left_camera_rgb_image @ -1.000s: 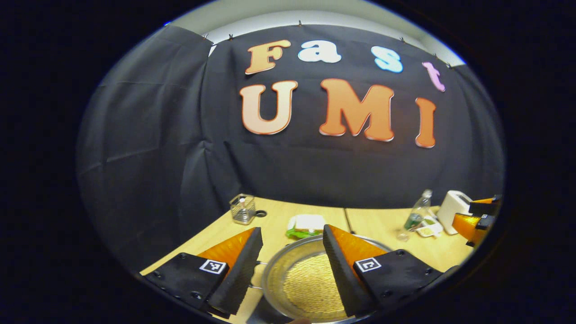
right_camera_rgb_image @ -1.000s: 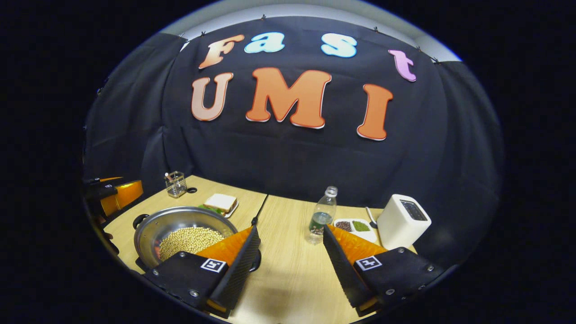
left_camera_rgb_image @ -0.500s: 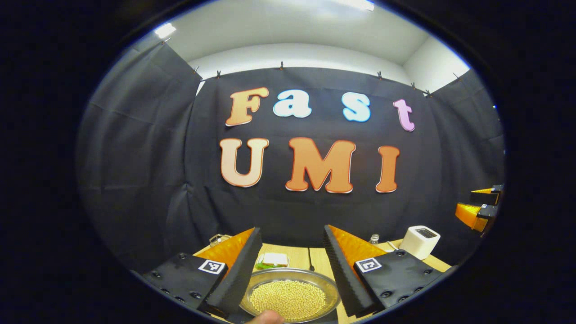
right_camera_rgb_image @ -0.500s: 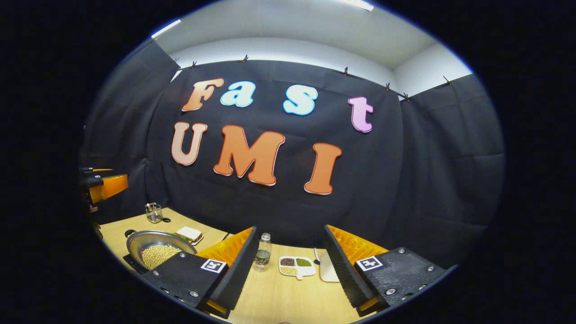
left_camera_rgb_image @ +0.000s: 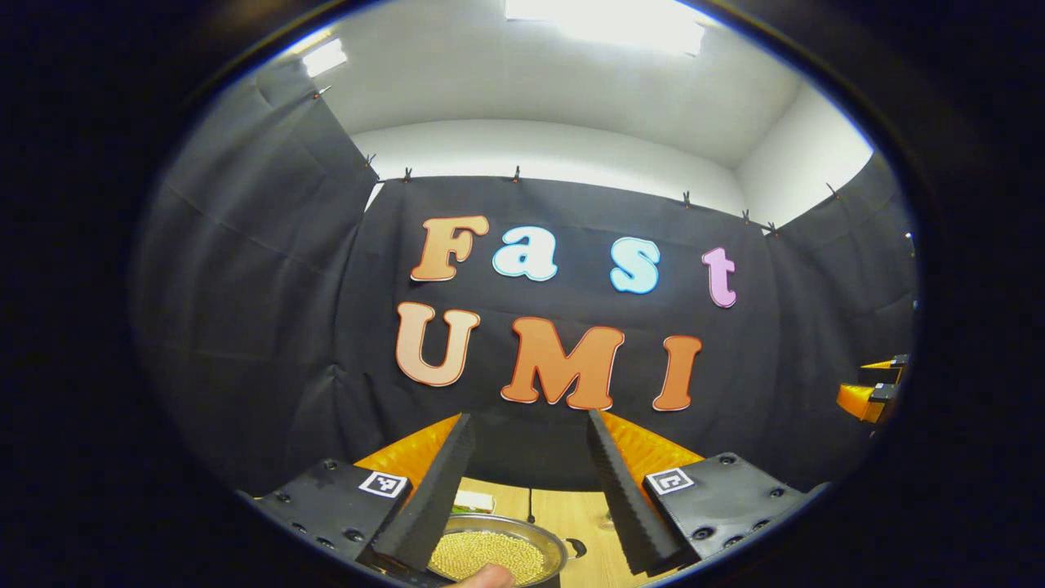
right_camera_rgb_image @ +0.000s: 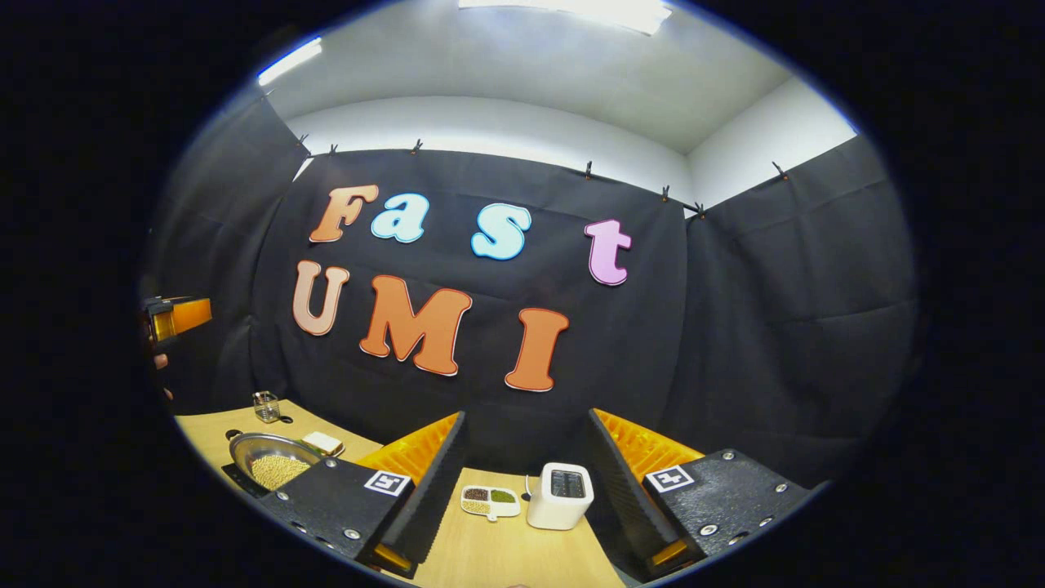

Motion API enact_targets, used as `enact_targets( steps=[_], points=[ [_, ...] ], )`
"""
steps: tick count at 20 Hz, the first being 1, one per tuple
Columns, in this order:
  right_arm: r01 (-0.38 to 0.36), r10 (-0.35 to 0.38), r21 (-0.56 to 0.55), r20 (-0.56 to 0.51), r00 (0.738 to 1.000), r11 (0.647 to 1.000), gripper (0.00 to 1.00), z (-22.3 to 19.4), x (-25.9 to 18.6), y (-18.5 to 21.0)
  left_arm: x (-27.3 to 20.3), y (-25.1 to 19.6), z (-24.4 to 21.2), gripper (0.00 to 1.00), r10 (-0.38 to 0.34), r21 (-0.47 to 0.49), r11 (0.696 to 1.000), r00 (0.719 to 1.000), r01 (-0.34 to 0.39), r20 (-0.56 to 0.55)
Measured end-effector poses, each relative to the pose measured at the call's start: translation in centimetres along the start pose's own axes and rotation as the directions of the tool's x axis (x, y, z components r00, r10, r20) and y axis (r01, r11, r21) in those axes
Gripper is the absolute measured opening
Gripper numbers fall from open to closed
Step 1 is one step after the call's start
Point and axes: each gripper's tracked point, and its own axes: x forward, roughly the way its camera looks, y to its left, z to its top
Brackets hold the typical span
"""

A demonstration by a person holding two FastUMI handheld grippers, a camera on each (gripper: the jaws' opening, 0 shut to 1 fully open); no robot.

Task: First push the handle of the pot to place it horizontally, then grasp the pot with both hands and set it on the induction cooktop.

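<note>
The steel pot [left_camera_rgb_image: 490, 555], filled with pale beans, sits low between my left gripper's fingers and well below them; a small black handle [left_camera_rgb_image: 576, 547] sticks out on its right side. My left gripper [left_camera_rgb_image: 529, 416] is open and holds nothing. In the right gripper view the pot [right_camera_rgb_image: 273, 461] rests on a dark flat cooktop [right_camera_rgb_image: 238, 478] at the far left of the table. My right gripper [right_camera_rgb_image: 526, 414] is open and empty, raised above the table's right half. The left gripper [right_camera_rgb_image: 175, 314] hangs high at the left edge. The right gripper [left_camera_rgb_image: 878, 392] shows at the far right edge.
On the wooden table [right_camera_rgb_image: 490, 547] stand a white box-shaped appliance [right_camera_rgb_image: 559, 494], a divided dish of beans [right_camera_rgb_image: 488, 500], a sandwich plate [right_camera_rgb_image: 324, 443] and a glass holder [right_camera_rgb_image: 264, 406]. A fingertip [left_camera_rgb_image: 482, 576] shows at the bottom edge.
Both grippers have risen and tilted up away from the pot, which now looks smaller and lower. Both stay open. The pot has not moved.
</note>
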Motion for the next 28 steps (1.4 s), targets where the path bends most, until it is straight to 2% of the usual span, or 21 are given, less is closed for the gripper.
enact_targets(
  steps=[2,5,7,8,9,10,12,15,19,21,24,28],
  points=[
    [0.006,-0.006,-0.001,0.033,0.999,1.000,0.90,1.7,-0.8,-1.3,-1.2,1.6,1.9,0.94,0.041,0.048,0.998,0.998,-0.043,0.042],
    [-0.005,0.004,0.011,0.077,0.997,1.000,0.89,3.7,-1.8,-1.8,-2.1,1.8,3.4,0.91,0.027,0.013,1.000,0.997,-0.028,0.069],
    [-0.003,0.002,0.009,0.093,0.996,1.000,0.89,4.5,-2.3,-2.3,-2.8,2.2,4.6,0.94,0.022,0.002,1.000,0.996,-0.022,0.082],
    [-0.007,0.006,0.007,0.110,0.994,1.000,0.94,5.0,-2.4,-2.2,-3.2,2.8,5.2,0.94,0.033,-0.001,0.999,0.995,-0.033,0.098],
    [-0.008,0.008,0.004,0.132,0.991,1.000,0.89,5.5,-2.3,-2.2,-3.3,3.2,5.6,0.94,0.047,-0.014,0.999,0.992,-0.045,0.119],
    [-0.003,0.003,-0.003,0.158,0.987,1.000,0.89,6.2,-2.3,-2.5,-3.4,3.2,5.7,0.94,0.053,-0.013,0.999,0.990,-0.051,0.130],
    [0.005,-0.004,-0.007,0.169,0.986,1.000,0.89,6.4,-1.8,-2.7,-3.2,2.7,5.2,0.96,0.048,-0.008,0.999,0.991,-0.047,0.129],
    [-0.032,0.031,0.006,0.132,0.991,0.999,0.89,5.4,-1.9,-2.0,-3.1,2.5,5.2,0.95,0.044,0.007,0.999,0.991,-0.045,0.130],
    [-0.006,0.007,-0.011,0.132,0.991,1.000,0.89,4.9,-1.2,-2.7,-2.9,2.7,4.7,0.97,0.059,0.022,0.998,0.991,-0.062,0.121],
    [-0.022,0.022,-0.005,0.135,0.991,1.000,0.89,4.8,-1.2,-2.3,-2.7,2.9,4.3,0.98,0.067,0.008,0.998,0.991,-0.068,0.118],
    [-0.039,0.039,0.002,0.152,0.988,0.999,0.90,4.9,-1.1,-1.8,-2.5,2.1,3.8,0.98,0.054,-0.012,0.998,0.992,-0.053,0.116],
    [-0.032,0.032,-0.004,0.166,0.986,0.999,0.89,5.6,-1.4,-2.0,-2.5,1.6,3.0,0.98,0.041,0.008,0.999,0.994,-0.042,0.105]
  ],
)
